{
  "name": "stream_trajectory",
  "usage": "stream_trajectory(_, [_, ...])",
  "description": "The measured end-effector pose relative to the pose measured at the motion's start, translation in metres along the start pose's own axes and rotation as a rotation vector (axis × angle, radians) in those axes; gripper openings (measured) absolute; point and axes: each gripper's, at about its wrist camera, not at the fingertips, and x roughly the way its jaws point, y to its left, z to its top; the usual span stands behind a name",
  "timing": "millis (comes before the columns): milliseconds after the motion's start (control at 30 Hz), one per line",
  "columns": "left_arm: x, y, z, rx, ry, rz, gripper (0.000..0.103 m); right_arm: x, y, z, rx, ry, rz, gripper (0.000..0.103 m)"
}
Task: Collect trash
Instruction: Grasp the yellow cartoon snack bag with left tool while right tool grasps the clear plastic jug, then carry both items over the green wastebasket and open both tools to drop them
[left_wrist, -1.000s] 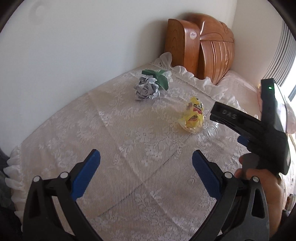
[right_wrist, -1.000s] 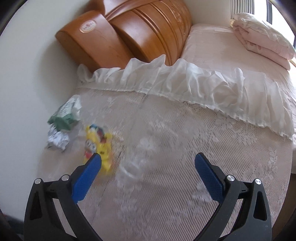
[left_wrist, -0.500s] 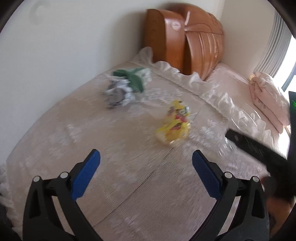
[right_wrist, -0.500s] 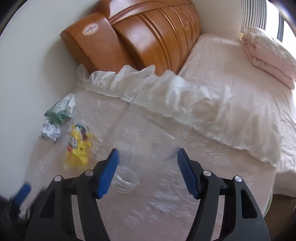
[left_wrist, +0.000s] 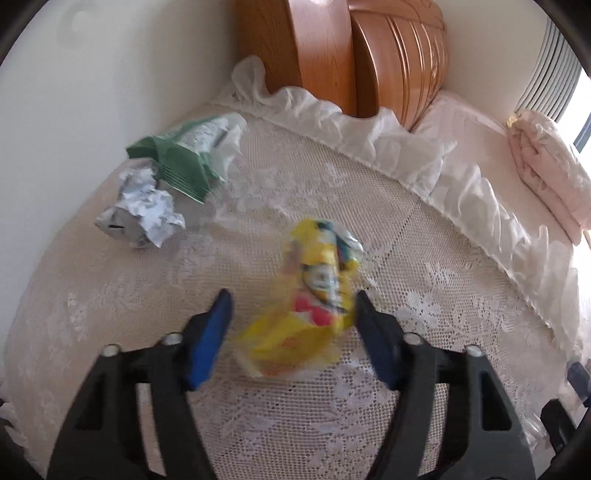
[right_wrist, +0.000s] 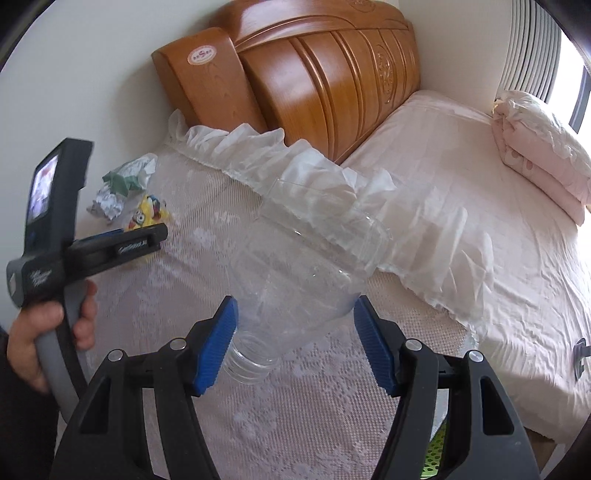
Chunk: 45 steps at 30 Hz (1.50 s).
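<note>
A yellow cartoon snack wrapper (left_wrist: 314, 299) lies on the lace-covered table (left_wrist: 147, 288), between the blue pads of my left gripper (left_wrist: 291, 314); the jaws are partly closed around it, with a gap at the left pad. The wrapper also shows in the right wrist view (right_wrist: 147, 216). My right gripper (right_wrist: 295, 317) is shut on a clear plastic bottle (right_wrist: 306, 273) with its neck toward me, held above the table. A crumpled paper ball (left_wrist: 140, 218) and a green-and-white wrapper (left_wrist: 188, 155) lie at the far left by the wall.
A white wall (left_wrist: 92, 92) borders the table's left side. A wooden headboard (right_wrist: 314, 74) stands behind a white ruffle (right_wrist: 332, 192). A pink bed (right_wrist: 480, 184) with a folded quilt (right_wrist: 543, 147) lies to the right. The left gripper's handle (right_wrist: 55, 229) shows in the right wrist view.
My left gripper has moved forward to the yellow wrapper and its jaws have narrowed around it. My right gripper closed on the clear bottle and lifted it.
</note>
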Motion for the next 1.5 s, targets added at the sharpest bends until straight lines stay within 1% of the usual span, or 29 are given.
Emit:
stream_trajectory(33, [-0.001, -0.001, 0.0, 0.0, 0.0, -0.006, 0.056, -0.001, -0.001, 0.0, -0.002, 0.003, 0.003, 0.066])
stream_trajectory(100, [-0.003, -0.005, -0.001, 0.013, 0.003, -0.018, 0.043, -0.002, -0.001, 0.0, -0.005, 0.004, 0.01, 0.066])
stream_trajectory(133, [-0.004, -0.007, -0.001, 0.014, 0.006, -0.024, 0.04, -0.002, -0.001, -0.001, -0.007, 0.004, 0.013, 0.066])
stream_trajectory(167, [-0.005, -0.008, -0.002, 0.011, 0.007, -0.024, 0.033, -0.004, 0.001, 0.0, -0.011, 0.002, 0.015, 0.066])
stream_trajectory(200, [-0.008, -0.009, -0.002, 0.006, 0.008, -0.029, 0.029, -0.005, 0.001, -0.001, -0.015, 0.0, 0.018, 0.066])
stream_trajectory(300, [-0.02, -0.01, -0.005, -0.011, 0.003, -0.05, 0.026, -0.011, 0.003, -0.001, -0.024, -0.011, 0.019, 0.066])
stream_trajectory(467, [-0.048, -0.014, -0.015, -0.009, -0.027, -0.069, 0.026, -0.024, 0.001, -0.007, -0.03, -0.024, 0.028, 0.066])
stream_trajectory(633, [-0.085, -0.022, -0.033, -0.012, -0.054, -0.089, 0.026, -0.041, -0.004, -0.021, -0.038, -0.027, 0.045, 0.065])
stream_trajectory(733, [-0.106, -0.028, -0.047, -0.024, -0.064, -0.086, 0.026, -0.055, -0.011, -0.032, -0.044, -0.029, 0.054, 0.065])
stream_trajectory(833, [-0.129, -0.033, -0.067, -0.032, -0.08, -0.074, 0.026, -0.071, -0.021, -0.045, -0.045, -0.036, 0.061, 0.065])
stream_trajectory(967, [-0.152, -0.039, -0.093, -0.041, -0.083, -0.075, 0.026, -0.092, -0.037, -0.064, -0.04, -0.036, 0.069, 0.065])
stream_trajectory(1100, [-0.168, -0.048, -0.118, -0.038, -0.081, -0.076, 0.026, -0.105, -0.056, -0.08, -0.014, -0.032, 0.068, 0.065])
stream_trajectory(1333, [-0.189, -0.075, -0.152, 0.021, -0.072, -0.075, 0.026, -0.121, -0.093, -0.104, 0.045, -0.037, 0.059, 0.065])
stream_trajectory(1433, [-0.194, -0.1, -0.16, 0.076, -0.066, -0.109, 0.026, -0.131, -0.116, -0.115, 0.071, -0.047, 0.041, 0.065])
stream_trajectory(1500, [-0.196, -0.124, -0.165, 0.125, -0.068, -0.148, 0.026, -0.137, -0.131, -0.122, 0.089, -0.05, 0.018, 0.065])
